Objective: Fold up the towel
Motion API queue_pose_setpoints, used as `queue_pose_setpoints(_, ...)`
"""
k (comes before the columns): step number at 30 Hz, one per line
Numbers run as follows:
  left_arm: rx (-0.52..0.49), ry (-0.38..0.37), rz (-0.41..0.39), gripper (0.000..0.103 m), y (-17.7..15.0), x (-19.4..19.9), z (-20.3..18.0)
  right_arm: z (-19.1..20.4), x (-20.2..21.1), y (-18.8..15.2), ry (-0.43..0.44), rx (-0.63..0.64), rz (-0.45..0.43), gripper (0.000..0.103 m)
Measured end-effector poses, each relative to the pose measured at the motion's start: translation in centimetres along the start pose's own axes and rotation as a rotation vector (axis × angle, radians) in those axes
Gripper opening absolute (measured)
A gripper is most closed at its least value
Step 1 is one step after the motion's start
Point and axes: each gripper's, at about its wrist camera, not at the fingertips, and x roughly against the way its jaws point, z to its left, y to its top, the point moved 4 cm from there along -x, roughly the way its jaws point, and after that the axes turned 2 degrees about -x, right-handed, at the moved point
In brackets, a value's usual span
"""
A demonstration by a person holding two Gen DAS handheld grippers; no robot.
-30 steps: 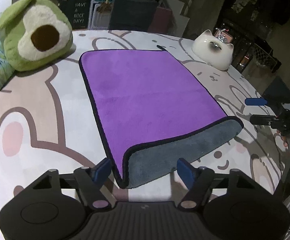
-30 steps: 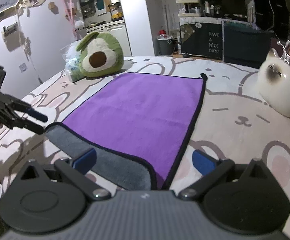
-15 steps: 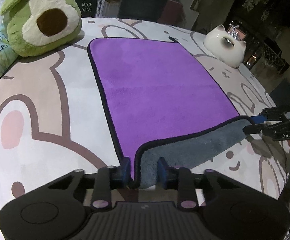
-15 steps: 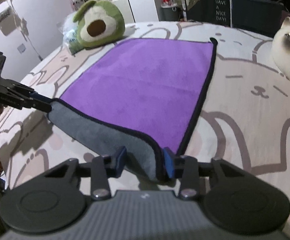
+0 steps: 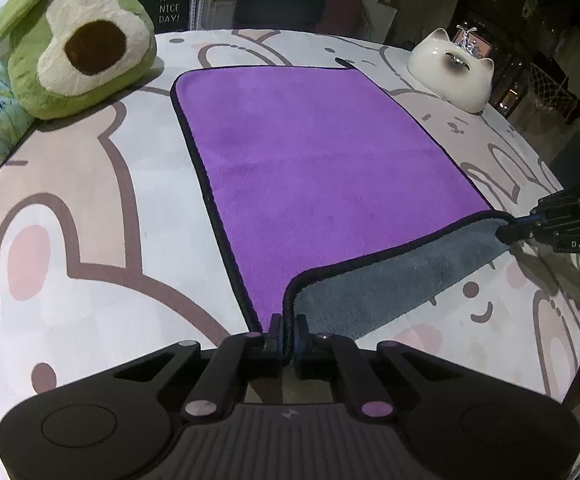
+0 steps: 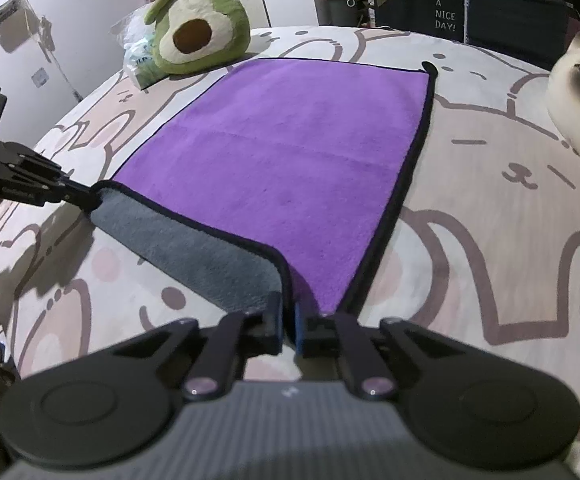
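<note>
Towel [image 5: 321, 168] corners pinched by left gripper [image 5: 288, 340] and right gripper [image 6: 288, 330]; sign [image 5: 168, 3] reads "HAVE A NICE DAY!"

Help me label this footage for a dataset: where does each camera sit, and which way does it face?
Left wrist: behind the left tongs, shut on the near left corner of the purple towel, looking across the table at the avocado plush; the right tongs show at right.
Right wrist: behind the right tongs, shut on the near right corner, looking the same way; the left tongs show at left.
Shared: towel, plush, white cat figurine.
</note>
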Motion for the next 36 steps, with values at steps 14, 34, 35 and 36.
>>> queue_pose_setpoints(14,0.062,0.113,-0.21,0.004,4.0,3.3,-0.1,-0.1,2.6,3.7,-0.09,-0.049,-0.176,0.005)
queue_pose_setpoints(34,0.063,0.171,-0.415,0.004,10.8,5.6,0.5,-0.6,5.6,11.1,-0.138,-0.069,-0.407,0.006)
queue_pose_setpoints(35,0.066,0.17,-0.415,0.004,11.1,5.3,0.7,-0.7,5.6,11.5,-0.142,-0.068,-0.414,0.006)
queue_pose_setpoints(36,0.068,0.171,-0.415,0.004,11.4,5.1,0.9,-0.9,5.5,12.0,-0.143,-0.067,-0.419,0.006)
